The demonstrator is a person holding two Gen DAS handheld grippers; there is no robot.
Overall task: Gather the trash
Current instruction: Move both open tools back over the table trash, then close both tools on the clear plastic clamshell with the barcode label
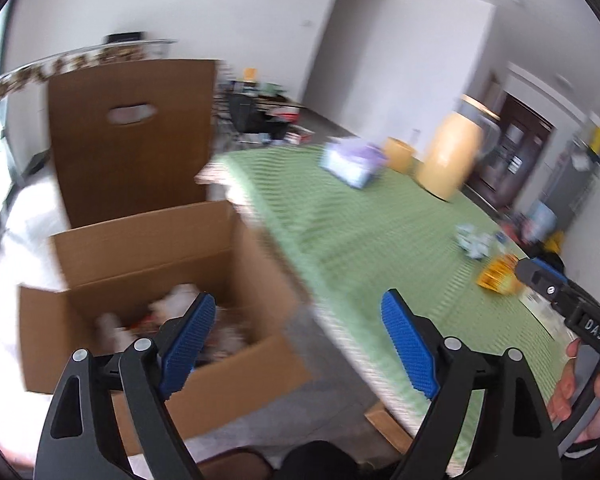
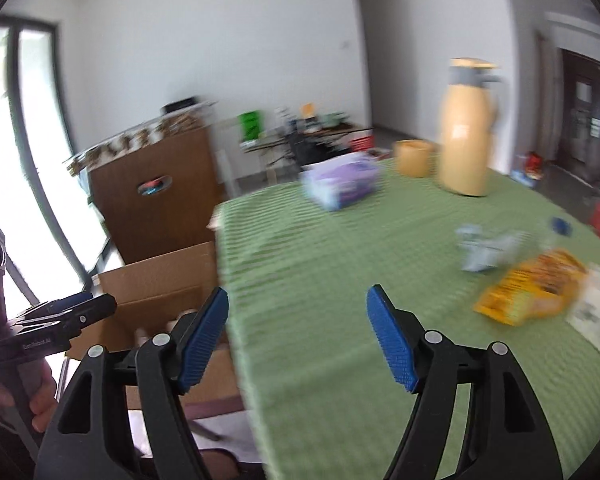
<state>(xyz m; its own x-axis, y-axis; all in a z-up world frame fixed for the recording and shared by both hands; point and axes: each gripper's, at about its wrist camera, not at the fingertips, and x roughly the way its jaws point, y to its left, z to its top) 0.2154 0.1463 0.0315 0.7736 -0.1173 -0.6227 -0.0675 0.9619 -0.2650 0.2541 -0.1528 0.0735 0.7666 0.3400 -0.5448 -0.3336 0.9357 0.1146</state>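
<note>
An open cardboard box (image 1: 140,276) stands on the floor left of the table, with crumpled trash (image 1: 172,312) inside; it also shows in the right wrist view as the box (image 2: 156,280). My left gripper (image 1: 296,344) hangs open and empty above the box's right edge. My right gripper (image 2: 296,336) is open and empty over the green tablecloth (image 2: 340,280). On the cloth lie a yellow snack wrapper (image 2: 536,288), crumpled pale paper (image 2: 488,248) and a small blue cap (image 2: 560,226). The right gripper (image 1: 556,292) appears in the left wrist view beside the wrapper (image 1: 498,276).
A yellow thermos jug (image 2: 466,132), a yellow cup (image 2: 414,158) and a purple tissue pack (image 2: 342,184) stand at the table's far side. A printed sheet (image 2: 598,320) lies right of the wrapper. A brown chair back (image 1: 132,140) rises behind the box. Clutter lies along the far wall.
</note>
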